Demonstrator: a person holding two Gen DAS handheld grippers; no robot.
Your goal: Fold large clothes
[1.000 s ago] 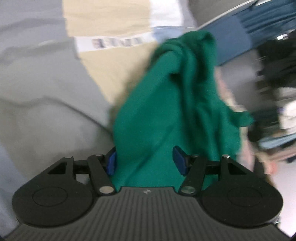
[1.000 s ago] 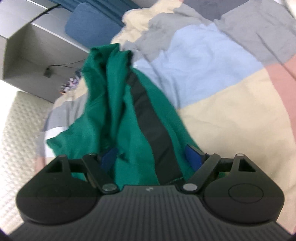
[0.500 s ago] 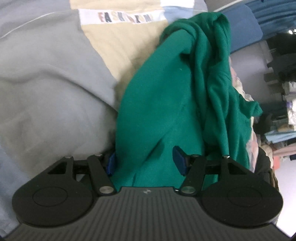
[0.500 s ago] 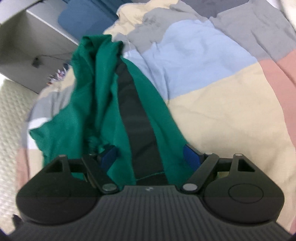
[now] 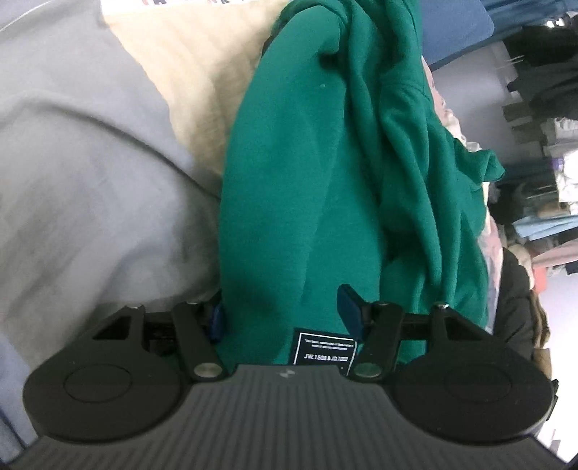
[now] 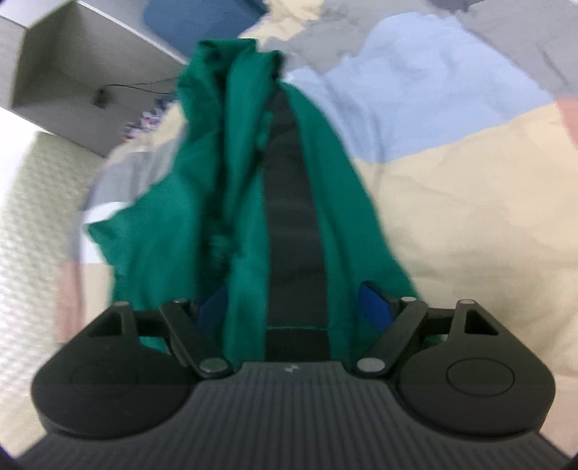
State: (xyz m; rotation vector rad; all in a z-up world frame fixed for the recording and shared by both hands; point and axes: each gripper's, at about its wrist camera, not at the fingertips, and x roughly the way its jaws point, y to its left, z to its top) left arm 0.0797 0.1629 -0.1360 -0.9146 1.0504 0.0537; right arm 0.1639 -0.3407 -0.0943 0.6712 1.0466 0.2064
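Note:
A large green garment (image 5: 325, 188) hangs bunched between both grippers above the bed. My left gripper (image 5: 283, 314) is shut on one end of it; a black label with white print (image 5: 323, 349) shows at the base between the blue pads. My right gripper (image 6: 294, 307) is shut on the other end of the green garment (image 6: 245, 202), where a black stripe (image 6: 292, 231) runs down the cloth. The fingertips of both grippers are hidden by the fabric.
Below lies a patchwork bedspread (image 6: 451, 202) in beige, light blue, grey and pink, also in the left wrist view (image 5: 90, 162). A blue cushion (image 6: 188, 18) and grey furniture (image 6: 72, 65) stand beyond. Clothes and clutter (image 5: 542, 180) fill the right of the left wrist view.
Both grippers have kept hold of the garment while moving. The left view has shifted closer to the cloth and its black label has come into sight. The right view has swung slightly and blurred.

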